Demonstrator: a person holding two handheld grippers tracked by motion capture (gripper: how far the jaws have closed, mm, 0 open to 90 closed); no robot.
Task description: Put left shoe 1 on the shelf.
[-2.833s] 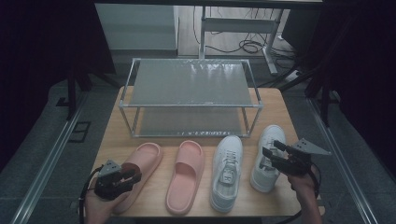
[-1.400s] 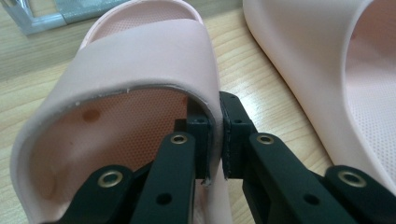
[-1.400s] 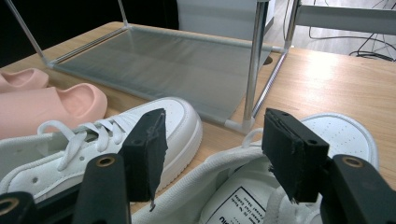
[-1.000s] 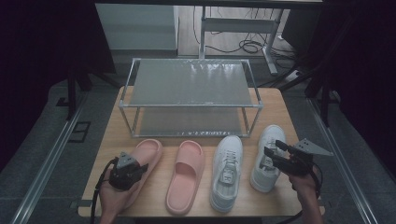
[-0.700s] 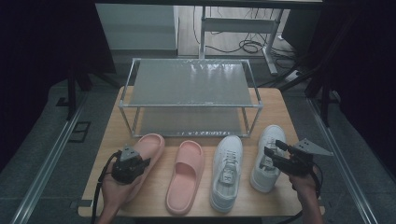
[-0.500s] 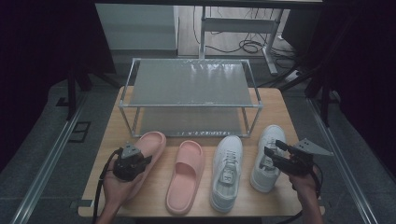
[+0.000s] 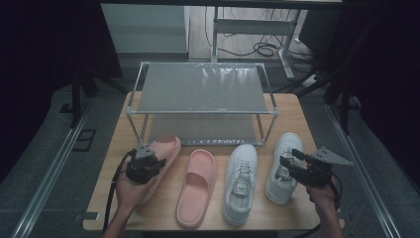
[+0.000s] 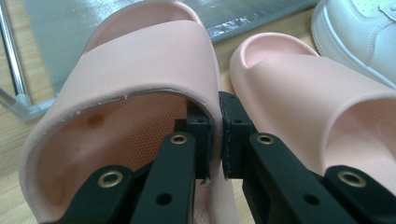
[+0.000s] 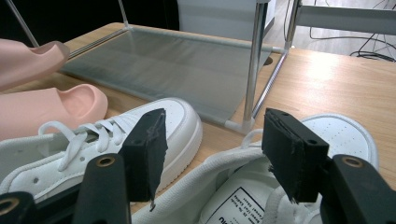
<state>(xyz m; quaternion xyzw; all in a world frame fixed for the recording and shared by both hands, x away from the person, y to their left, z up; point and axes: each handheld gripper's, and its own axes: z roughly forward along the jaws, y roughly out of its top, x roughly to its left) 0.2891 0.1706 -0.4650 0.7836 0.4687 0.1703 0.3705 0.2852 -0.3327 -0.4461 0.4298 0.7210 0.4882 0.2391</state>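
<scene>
My left gripper [image 7: 148, 162] is shut on the side wall of the left pink slipper [image 7: 167, 148], pinching the strap's edge [image 8: 212, 116] between its pads. That slipper [image 8: 149, 60] is tilted, its toe raised toward the rack. The other pink slipper [image 7: 195, 188] lies flat beside it [image 8: 299, 93]. Two white sneakers rest on the table: the left one [image 7: 240, 181] and the right one [image 7: 289, 144]. My right gripper [image 7: 287, 166] hovers open over the right sneaker [image 9: 345, 135], its jaws [image 9: 212, 144] wide apart and touching nothing.
A two-tier metal rack [image 7: 203, 112] with grey mesh shelves stands at the back of the wooden table [image 7: 307, 124]. Its lower shelf [image 9: 187, 65] and a rack leg [image 9: 254, 70] lie just beyond the sneakers. Cables lie on the floor behind.
My left gripper has moved forward and up with the left pink slipper, carrying its toe closer to the rack. The right gripper has stayed in place.
</scene>
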